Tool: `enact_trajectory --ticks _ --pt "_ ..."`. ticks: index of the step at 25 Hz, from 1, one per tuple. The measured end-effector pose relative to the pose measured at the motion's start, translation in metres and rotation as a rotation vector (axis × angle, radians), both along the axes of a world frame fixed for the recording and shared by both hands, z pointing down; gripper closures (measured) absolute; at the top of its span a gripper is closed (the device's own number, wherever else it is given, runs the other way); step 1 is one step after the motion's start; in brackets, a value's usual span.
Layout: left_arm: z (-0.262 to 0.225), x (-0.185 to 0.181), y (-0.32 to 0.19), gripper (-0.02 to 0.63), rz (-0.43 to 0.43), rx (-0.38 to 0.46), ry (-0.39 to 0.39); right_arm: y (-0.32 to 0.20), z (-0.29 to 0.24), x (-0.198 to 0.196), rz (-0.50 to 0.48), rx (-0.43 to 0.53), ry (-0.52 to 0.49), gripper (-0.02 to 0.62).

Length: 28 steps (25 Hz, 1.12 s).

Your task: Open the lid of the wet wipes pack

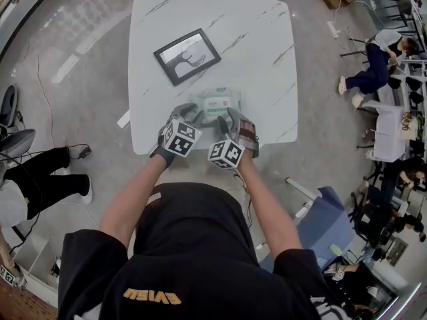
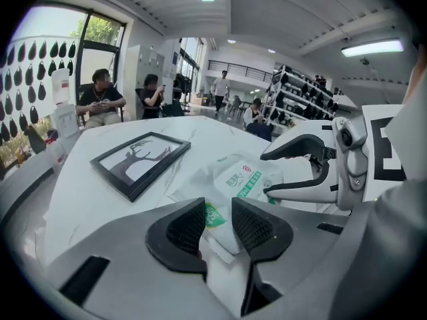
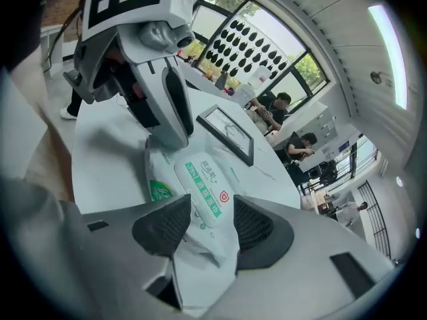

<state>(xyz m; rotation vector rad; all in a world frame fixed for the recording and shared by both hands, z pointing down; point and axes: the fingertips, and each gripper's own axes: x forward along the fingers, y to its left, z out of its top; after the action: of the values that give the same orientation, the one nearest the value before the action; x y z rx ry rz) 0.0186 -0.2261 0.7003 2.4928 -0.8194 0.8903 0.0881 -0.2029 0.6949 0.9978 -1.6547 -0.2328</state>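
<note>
Left gripper (image 2: 219, 220) stands half open astride one end of the wet wipes pack (image 2: 248, 177). The right gripper (image 3: 212, 220), also half open, straddles the other end, and neither is pinching. The pack lies flat near the front edge of the marble table (image 1: 200, 19). I judge this the approach: next I pin the pack, then catch the lip of the lid (image 3: 203, 179).

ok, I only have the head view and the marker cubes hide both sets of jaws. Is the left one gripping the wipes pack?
Observer: Not pressing. The left hand-held gripper has its jaws apart, a corner of the wet wipes pack between them.
Operator: And the right?
Observer: The right hand-held gripper also has its jaws apart, around the pack's near edge.
Operator: Lid?
Observer: The lid lies flat, shut.
</note>
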Motion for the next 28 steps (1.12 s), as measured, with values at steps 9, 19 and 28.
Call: enact_trajectory --ticks 9,19,28 --pt "0.015 -0.003 -0.002 0.48 -0.092 -0.078 0.098 0.005 0.009 -0.012 -0.193 -0.019 0.161 0.454" --pt "0.02 -0.003 -0.004 0.483 -0.077 -0.15 0.111 0.009 0.021 -0.018 -0.305 -0.03 0.273 0.521" --pt "0.017 -0.003 -0.002 0.485 -0.069 -0.163 0.113 0.013 0.024 -0.018 -0.304 -0.008 0.348 0.574"
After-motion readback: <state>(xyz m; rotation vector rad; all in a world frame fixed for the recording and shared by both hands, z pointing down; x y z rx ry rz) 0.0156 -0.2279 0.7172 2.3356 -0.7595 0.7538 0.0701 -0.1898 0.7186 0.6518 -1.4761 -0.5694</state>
